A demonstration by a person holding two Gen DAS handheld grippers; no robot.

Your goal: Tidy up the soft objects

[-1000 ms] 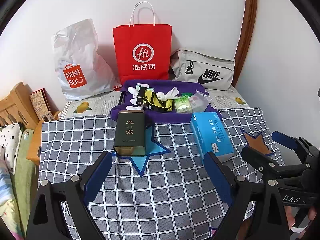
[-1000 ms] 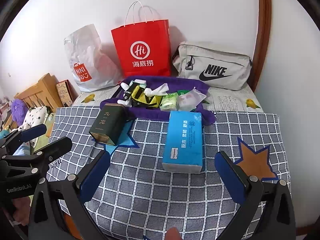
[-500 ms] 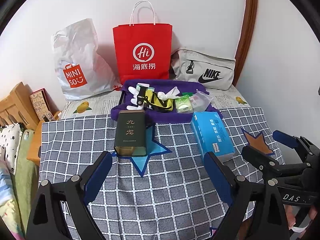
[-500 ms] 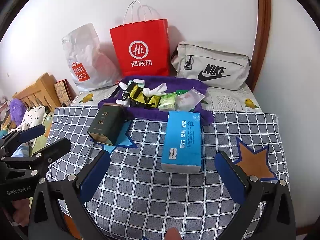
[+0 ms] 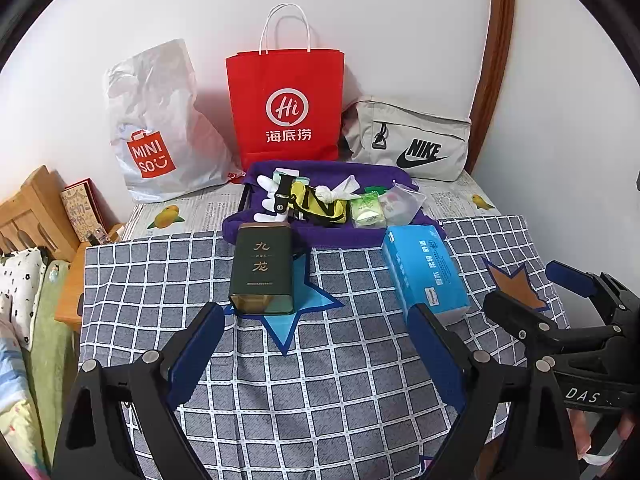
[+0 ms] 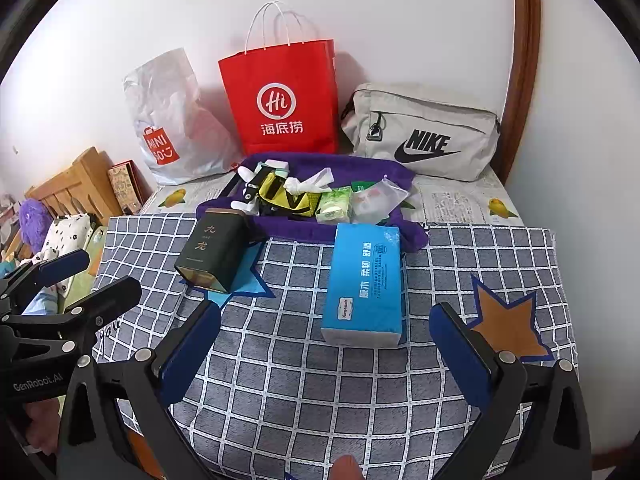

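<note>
A blue tissue pack lies on the checked cloth, straight ahead of my open, empty right gripper; it also shows in the left wrist view. A dark green tin lies ahead of my open, empty left gripper; the right wrist view shows it too. Behind them a purple cloth holds a yellow pouch, white gloves, green wipes and a clear packet. The right gripper shows at the left view's right edge, the left gripper at the right view's left edge.
Against the wall stand a white Miniso bag, a red paper bag and a grey Nike pouch. A wooden headboard and bedding lie to the left. The table's right edge meets the wall.
Both grippers have barely moved; the right wrist view has shifted slightly closer to the tissue pack. Nothing was grasped or released.
</note>
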